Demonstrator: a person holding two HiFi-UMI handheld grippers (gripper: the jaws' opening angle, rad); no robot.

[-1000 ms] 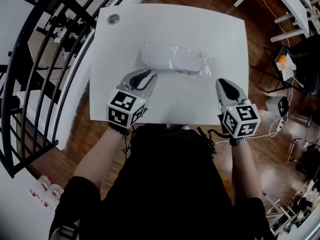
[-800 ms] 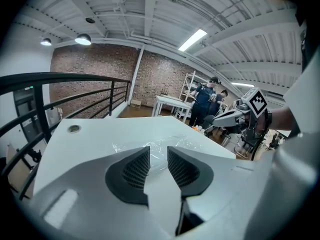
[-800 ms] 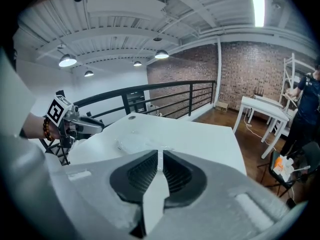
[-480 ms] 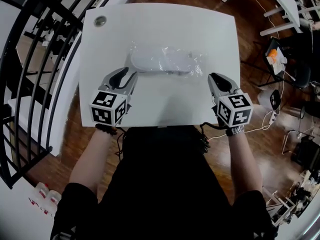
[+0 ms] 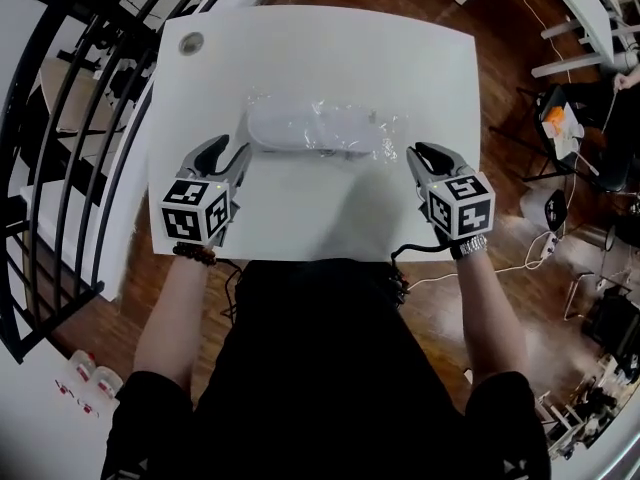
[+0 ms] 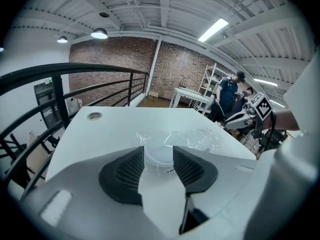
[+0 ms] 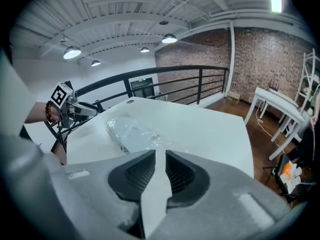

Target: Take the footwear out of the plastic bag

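A clear plastic bag lies across the middle of the white table with pale white footwear inside it. My left gripper sits just short of the bag's left end. Its jaws have just been opening and now stand wide, with nothing between the pads. In the left gripper view the bag and footwear show beyond the gap of that gripper. My right gripper is by the bag's right end, jaws just opened to a narrow empty gap. The right gripper view has the bag ahead-left of that gripper.
A round metal grommet sits in the table's far left corner. A black railing runs along the left side. White furniture and a chair with an orange item stand on the wood floor at right. A person stands in the background.
Both grippers have come in towards the ends of the bag and lower over the table. The left jaws have spread wide and the right jaws have parted slightly. The bag has not moved.
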